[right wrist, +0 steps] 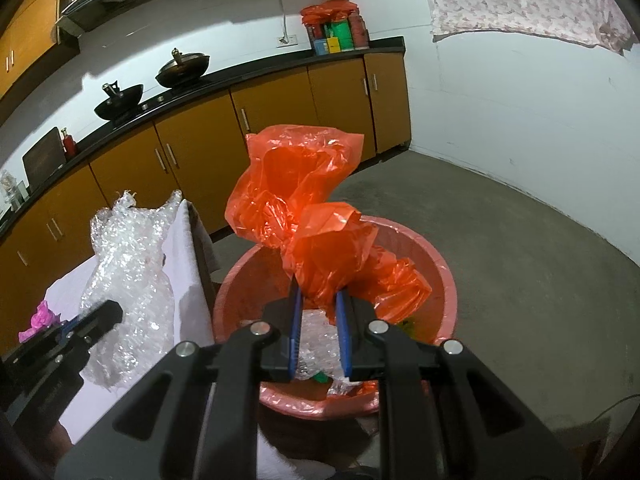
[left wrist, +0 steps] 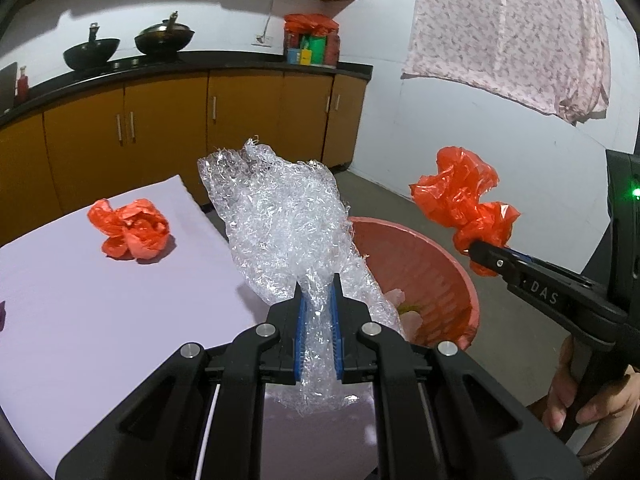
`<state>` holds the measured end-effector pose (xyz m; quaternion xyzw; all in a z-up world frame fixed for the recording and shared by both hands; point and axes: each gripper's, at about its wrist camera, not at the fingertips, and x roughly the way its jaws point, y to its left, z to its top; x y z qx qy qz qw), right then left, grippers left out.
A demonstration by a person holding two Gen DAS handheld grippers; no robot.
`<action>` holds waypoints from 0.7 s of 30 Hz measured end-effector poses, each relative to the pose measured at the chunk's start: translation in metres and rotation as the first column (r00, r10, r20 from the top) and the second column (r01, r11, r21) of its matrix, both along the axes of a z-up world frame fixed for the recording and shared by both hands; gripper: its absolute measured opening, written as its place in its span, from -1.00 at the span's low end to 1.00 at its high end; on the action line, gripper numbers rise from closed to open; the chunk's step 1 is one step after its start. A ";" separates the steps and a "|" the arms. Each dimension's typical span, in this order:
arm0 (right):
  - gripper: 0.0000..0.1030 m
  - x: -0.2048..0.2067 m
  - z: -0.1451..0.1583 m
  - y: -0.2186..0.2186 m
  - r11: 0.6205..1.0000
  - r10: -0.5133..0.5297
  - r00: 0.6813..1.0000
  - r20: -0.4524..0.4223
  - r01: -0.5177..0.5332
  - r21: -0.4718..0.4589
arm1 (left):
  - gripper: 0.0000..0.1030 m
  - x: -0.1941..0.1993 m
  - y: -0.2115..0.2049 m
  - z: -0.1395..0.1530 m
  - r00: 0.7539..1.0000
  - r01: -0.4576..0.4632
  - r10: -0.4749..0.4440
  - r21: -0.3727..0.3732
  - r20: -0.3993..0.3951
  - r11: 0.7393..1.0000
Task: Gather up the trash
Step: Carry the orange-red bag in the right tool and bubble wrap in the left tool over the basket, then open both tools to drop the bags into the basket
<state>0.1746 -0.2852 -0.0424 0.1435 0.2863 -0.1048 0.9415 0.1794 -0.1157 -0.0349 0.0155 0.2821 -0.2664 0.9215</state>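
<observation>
Your left gripper [left wrist: 319,292] has its jaws clamped on clear bubble wrap [left wrist: 280,216] at the pale surface's [left wrist: 120,300] edge; your right gripper [right wrist: 318,300] pinches a red plastic bag [right wrist: 296,184] over the red basket [right wrist: 436,264]. Another red bag [left wrist: 132,234] lies on the surface. Beyond, bare concrete floor [right wrist: 500,240] runs to the cabinets [right wrist: 272,120] and white wall [right wrist: 520,100].

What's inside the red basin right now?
The red basin holds crumpled clear plastic and a green scrap. The held red bag and right claw cover the rest.

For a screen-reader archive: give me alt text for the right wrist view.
The right gripper holds a crumpled red plastic bag above a pink basin that already contains trash. At left, the left gripper holds clear bubble wrap over a white table.
</observation>
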 end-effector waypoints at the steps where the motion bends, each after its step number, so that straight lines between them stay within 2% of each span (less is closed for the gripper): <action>1: -0.68 0.001 0.000 0.000 1.000 -0.003 1.000 -0.001 0.003 0.001 | -0.79 0.002 -0.003 -0.001 1.000 0.006 -0.006 0.001 -0.003 1.000; 18: -0.66 0.026 -0.016 -0.027 0.998 -0.033 0.999 -0.011 0.033 0.050 | -0.79 0.020 -0.056 -0.020 0.995 0.092 -0.091 0.035 -0.039 0.995; 21: -0.61 0.030 -0.020 -0.033 0.997 -0.033 0.999 -0.010 0.033 0.064 | -0.79 0.024 -0.062 -0.024 0.993 0.106 -0.104 0.040 -0.051 0.994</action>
